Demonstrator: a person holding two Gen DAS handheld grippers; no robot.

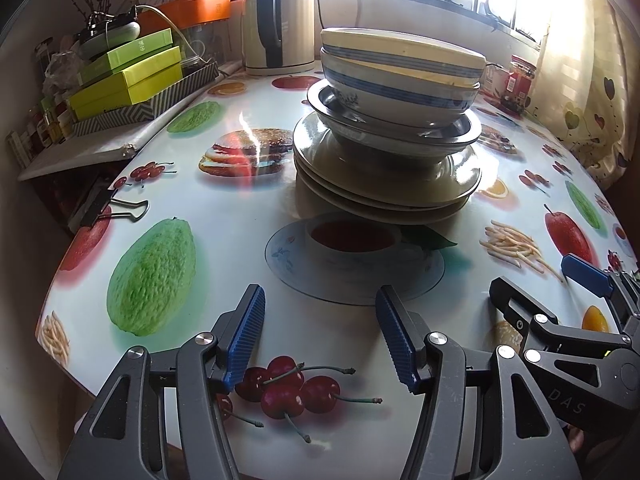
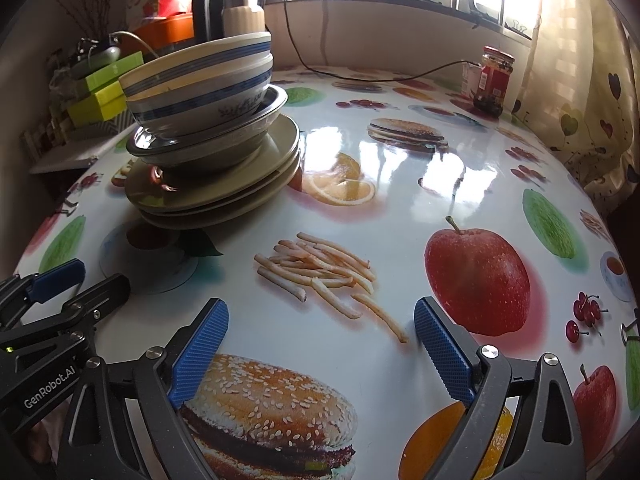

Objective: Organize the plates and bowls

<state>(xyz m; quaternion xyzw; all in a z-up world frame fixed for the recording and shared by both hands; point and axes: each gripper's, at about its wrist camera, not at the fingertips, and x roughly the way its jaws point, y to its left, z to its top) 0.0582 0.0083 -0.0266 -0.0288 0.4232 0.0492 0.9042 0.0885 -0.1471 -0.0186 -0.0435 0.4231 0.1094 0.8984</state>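
Note:
A single stack stands on the food-print table. Two white bowls with blue stripes nest on top. Under them sits a grey deep dish, and below that several beige plates. In the right wrist view the same bowls, dish and plates are at upper left. My left gripper is open and empty, short of the stack over the table's near edge. My right gripper is open wide with nothing between its fingers, to the right of the stack. Each gripper shows in the other's view: right gripper, left gripper.
A kettle stands behind the stack. Green boxes are piled on a shelf at the left. A red-labelled jar and a black cable lie at the far right. A binder clip grips the left table edge.

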